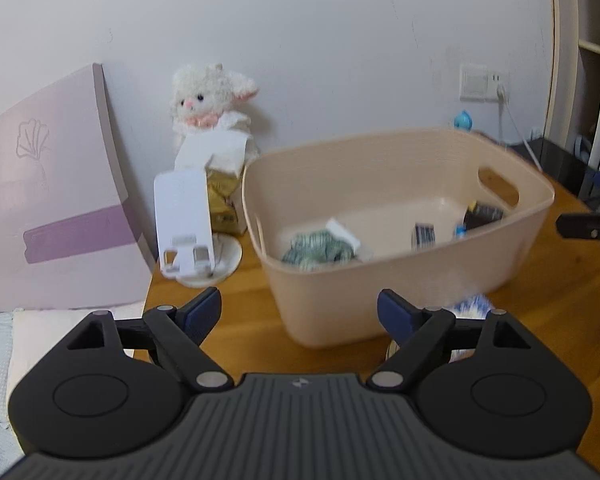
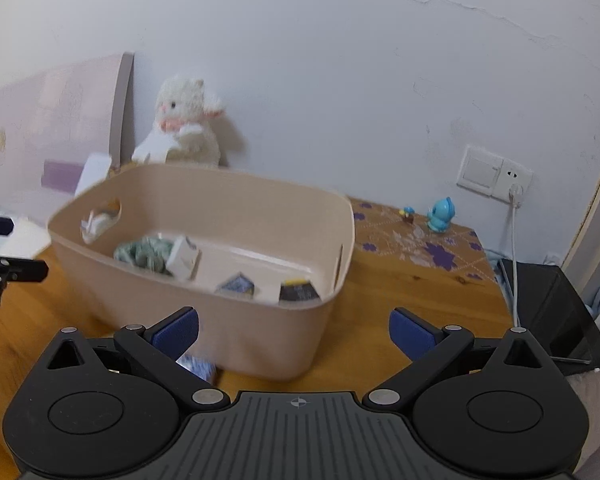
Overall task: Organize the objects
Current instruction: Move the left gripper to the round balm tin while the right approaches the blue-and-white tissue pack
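Our left gripper point(image 1: 299, 314) has its jaws wide apart, nothing between the blue pads point(image 1: 202, 314), hanging over the near edge of the wooden table point(image 1: 548, 312). Our right gripper point(image 2: 294, 334) is spread just as wide, empty too, with the tub straight ahead of it.

Right in front of both we've got the beige tub point(image 1: 380, 280), sitting on the table. Inside it: a crumpled green cloth point(image 1: 316, 246) at the left with a white box point(image 2: 184, 258) beside it, a small blue-patterned packet point(image 2: 236, 284) in the middle, and a dark packet point(image 2: 300, 292) at the right end. Another blue-and-white packet point(image 2: 198, 366) lies on the table just outside the tub's near wall, blurred, between the two grippers.

Further out, a white phone stand point(image 1: 186, 224) stands left of the tub, and a plush lamb point(image 1: 212, 100) sits against the far wall. On the far right, a little blue figurine point(image 2: 440, 216) stands on a patterned mat point(image 2: 412, 240), below a wall socket point(image 2: 492, 178).
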